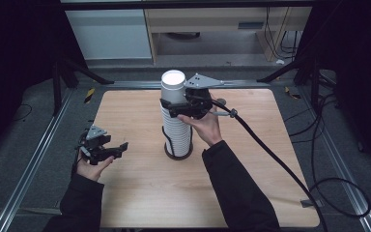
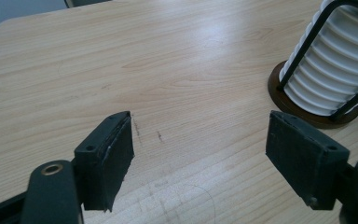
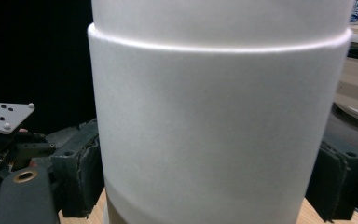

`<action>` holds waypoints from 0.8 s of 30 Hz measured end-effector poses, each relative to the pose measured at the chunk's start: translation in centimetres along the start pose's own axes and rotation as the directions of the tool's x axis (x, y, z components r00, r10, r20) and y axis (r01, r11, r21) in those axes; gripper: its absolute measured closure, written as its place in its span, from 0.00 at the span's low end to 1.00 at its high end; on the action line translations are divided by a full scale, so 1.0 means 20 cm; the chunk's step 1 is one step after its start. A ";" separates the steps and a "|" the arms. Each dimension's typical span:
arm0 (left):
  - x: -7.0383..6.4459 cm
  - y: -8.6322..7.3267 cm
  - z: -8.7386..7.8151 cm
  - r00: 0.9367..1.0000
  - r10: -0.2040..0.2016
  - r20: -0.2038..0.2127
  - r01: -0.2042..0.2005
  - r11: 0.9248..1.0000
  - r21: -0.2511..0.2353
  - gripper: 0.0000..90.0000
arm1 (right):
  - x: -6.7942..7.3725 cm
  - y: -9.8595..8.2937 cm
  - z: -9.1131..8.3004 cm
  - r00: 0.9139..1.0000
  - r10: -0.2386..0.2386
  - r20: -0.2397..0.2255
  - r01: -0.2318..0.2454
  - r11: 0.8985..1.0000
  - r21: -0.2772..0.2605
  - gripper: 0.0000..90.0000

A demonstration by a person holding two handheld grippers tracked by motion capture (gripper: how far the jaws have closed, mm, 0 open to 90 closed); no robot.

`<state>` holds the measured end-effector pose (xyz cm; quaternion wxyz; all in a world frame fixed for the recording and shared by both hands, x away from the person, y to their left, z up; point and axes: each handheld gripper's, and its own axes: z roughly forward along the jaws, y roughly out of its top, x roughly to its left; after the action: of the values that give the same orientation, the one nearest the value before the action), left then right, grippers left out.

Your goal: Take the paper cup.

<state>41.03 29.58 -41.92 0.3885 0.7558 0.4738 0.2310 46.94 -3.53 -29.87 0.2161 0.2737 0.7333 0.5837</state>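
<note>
Left gripper (image 2: 200, 154): rising from the bottom of the frame, jaws standing wide apart with bare wood showing between them.
Table (image 2: 121, 60): light wood, spreading across the frame; faint dark scuffs lying just right of the left jaw.
Cups (image 2: 335, 65): white ribbed stack sitting at upper right, cut off by the frame edge.
Rack (image 2: 328, 119): dark wire bars running down the cups to a round brown base.

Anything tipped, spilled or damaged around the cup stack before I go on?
Nothing stands out. The cup stack stands upright in its wire holder, the right gripper clamps the top cup, and the left gripper is open over the table.
</note>
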 end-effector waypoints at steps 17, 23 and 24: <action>0.00 0.00 0.00 1.000 0.001 0.001 -0.001 1.000 0.004 0.25 | 0.00 0.04 -0.03 1.000 0.001 -0.019 -0.003 0.997 -0.071 0.18; 0.00 0.00 0.00 1.000 0.004 0.002 -0.004 1.000 0.004 0.25 | 0.01 0.13 -0.06 1.000 -0.026 -0.006 0.026 0.998 -0.049 0.18; 0.00 0.00 0.00 1.000 0.005 0.003 -0.005 1.000 0.004 0.25 | 0.01 0.14 -0.06 1.000 -0.017 -0.012 0.016 0.998 -0.055 0.18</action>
<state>40.99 29.50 -41.89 0.3874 0.7580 0.4717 0.2299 46.41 -3.92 -26.94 0.2237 0.2578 0.7207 0.6034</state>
